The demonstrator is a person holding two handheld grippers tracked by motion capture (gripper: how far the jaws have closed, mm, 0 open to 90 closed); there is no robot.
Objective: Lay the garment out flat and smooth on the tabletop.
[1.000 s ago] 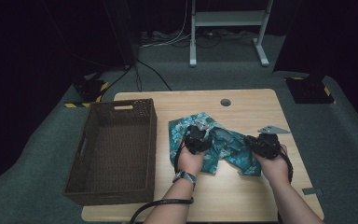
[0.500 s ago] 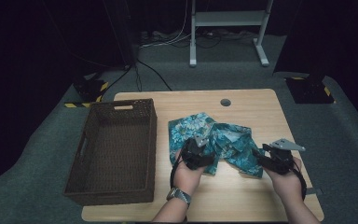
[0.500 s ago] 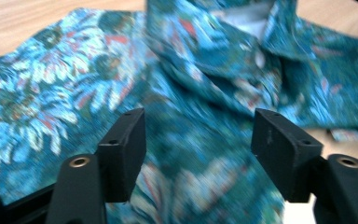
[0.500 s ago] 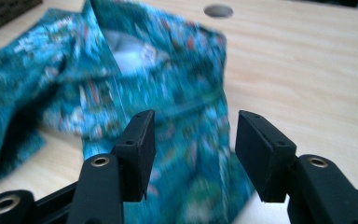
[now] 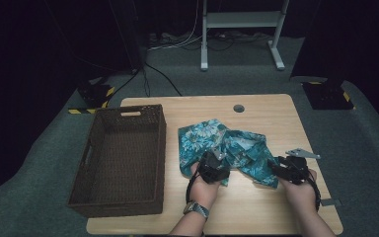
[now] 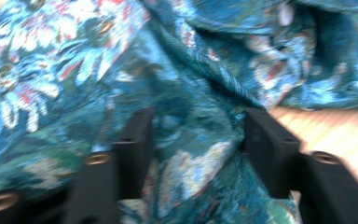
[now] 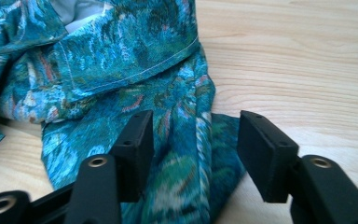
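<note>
A teal flowered cloth point(image 5: 237, 145) lies crumpled on the wooden table point(image 5: 256, 207). My left gripper point(image 5: 216, 158) sits at the cloth's near edge. In the left gripper view point(image 6: 198, 121) its jaws have just been closing over a loose ridge of cloth point(image 6: 191, 70), which the pads do not pinch. My right gripper point(image 5: 276, 169) is at the cloth's near right corner. In the right gripper view point(image 7: 196, 121) its jaws have opened and straddle a hanging fold of the cloth point(image 7: 121, 56), with bare wood showing beside the right pad.
A dark wicker basket point(image 5: 160, 148) stands on the table's left part, just left of the cloth. A round hole point(image 5: 238, 108) sits near the table's far edge. Bare wood lies right of the cloth and along the near edge.
Both hands have drawn back toward the near edge of the table, from the cloth's middle to its near border. The right jaws stand wider than a second ago.
</note>
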